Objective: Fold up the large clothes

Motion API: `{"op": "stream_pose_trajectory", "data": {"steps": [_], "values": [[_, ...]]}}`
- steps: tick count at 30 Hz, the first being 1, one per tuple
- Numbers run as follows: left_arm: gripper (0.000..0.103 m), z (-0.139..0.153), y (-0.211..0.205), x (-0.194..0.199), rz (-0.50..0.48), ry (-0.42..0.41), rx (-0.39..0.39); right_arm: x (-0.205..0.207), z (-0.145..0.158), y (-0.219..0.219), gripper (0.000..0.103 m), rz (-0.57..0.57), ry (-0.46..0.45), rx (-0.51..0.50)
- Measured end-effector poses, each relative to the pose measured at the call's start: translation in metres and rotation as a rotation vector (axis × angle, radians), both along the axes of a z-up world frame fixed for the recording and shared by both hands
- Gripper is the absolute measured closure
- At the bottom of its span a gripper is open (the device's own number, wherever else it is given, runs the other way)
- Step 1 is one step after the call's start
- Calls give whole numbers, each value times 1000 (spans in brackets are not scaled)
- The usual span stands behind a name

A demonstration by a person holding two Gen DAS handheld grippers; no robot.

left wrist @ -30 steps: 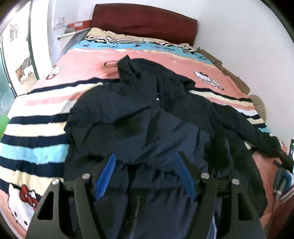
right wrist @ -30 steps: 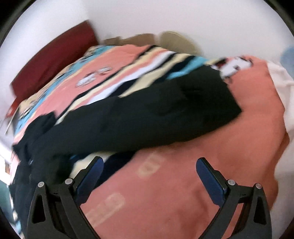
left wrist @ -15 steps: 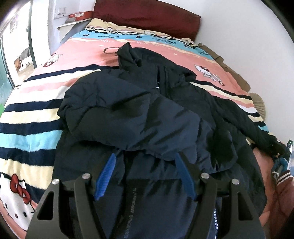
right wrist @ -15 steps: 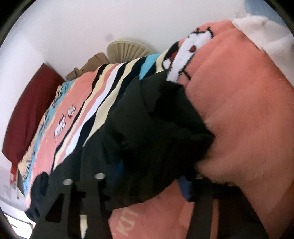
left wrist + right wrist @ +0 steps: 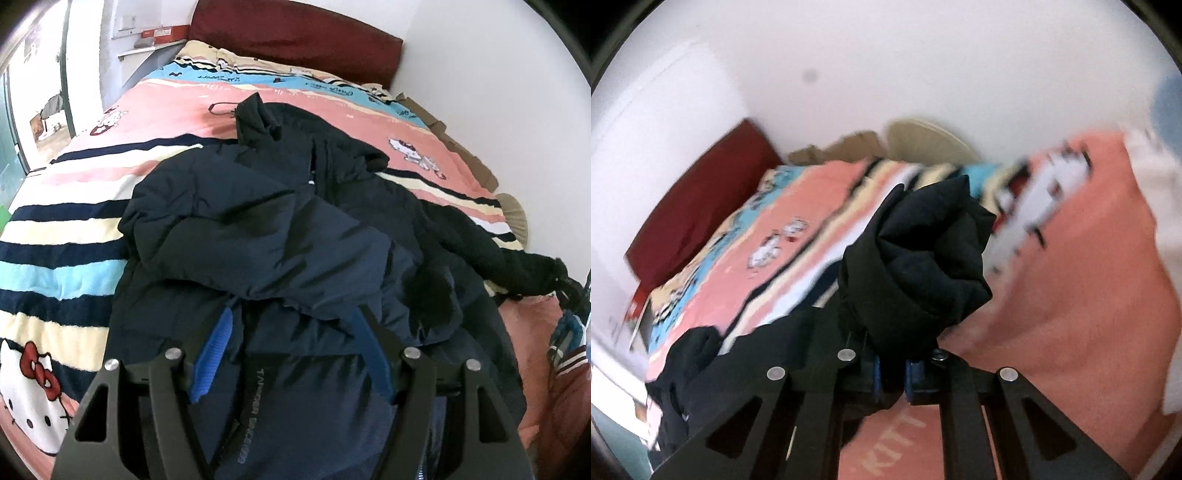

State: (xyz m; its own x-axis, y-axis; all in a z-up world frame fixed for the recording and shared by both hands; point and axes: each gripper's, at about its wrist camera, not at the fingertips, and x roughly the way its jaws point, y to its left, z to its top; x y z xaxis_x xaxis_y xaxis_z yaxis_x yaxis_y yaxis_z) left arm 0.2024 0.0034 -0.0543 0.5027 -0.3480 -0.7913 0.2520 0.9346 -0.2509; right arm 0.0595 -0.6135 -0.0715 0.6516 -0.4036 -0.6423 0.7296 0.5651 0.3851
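white walls and a dark red headboard [image 5: 295,35] frame the bed [image 5: 66,229], whose striped cartoon-cat blanket fills most of both views. spread over the middle of the bed in the left wrist view lies a dark navy padded jacket [image 5: 266,236], its near sleeve folded across the body and its far sleeve [image 5: 517,266] trailing toward the right edge of the frame. the left claw [image 5: 291,350] sits at the bottom centre of that view with its blue-padded fingers [image 5: 212,354] spread wide, released, the jacket fabric lying under and between them with nothing pinched. in the right wrist view, which is blurred, the right claw [image 5: 892,373] at bottom centre is clenched tight, its blue pads nearly meeting on a bunched end of the jacket sleeve [image 5: 923,266] that stands up above the fingers in the centre of the frame, with the pink blanket [image 5: 1071,314] to the right behind it.
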Motion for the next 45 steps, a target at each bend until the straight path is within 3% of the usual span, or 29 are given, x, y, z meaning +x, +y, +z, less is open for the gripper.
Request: {"op": "stream_pose_trajectory", "data": {"steps": [8, 17, 32, 45], "values": [[36, 15, 11, -15, 6, -38, -25, 31, 73, 78, 94, 229, -30, -232], [36, 21, 50, -29, 66, -64, -65, 73, 114, 185, 94, 508, -52, -367], [36, -11, 118, -37, 199, -31, -129, 118, 73, 352, 94, 913, 78, -490], [36, -21, 135, -45, 251, -21, -112, 123, 18, 445, 94, 1170, 191, -501]]}}
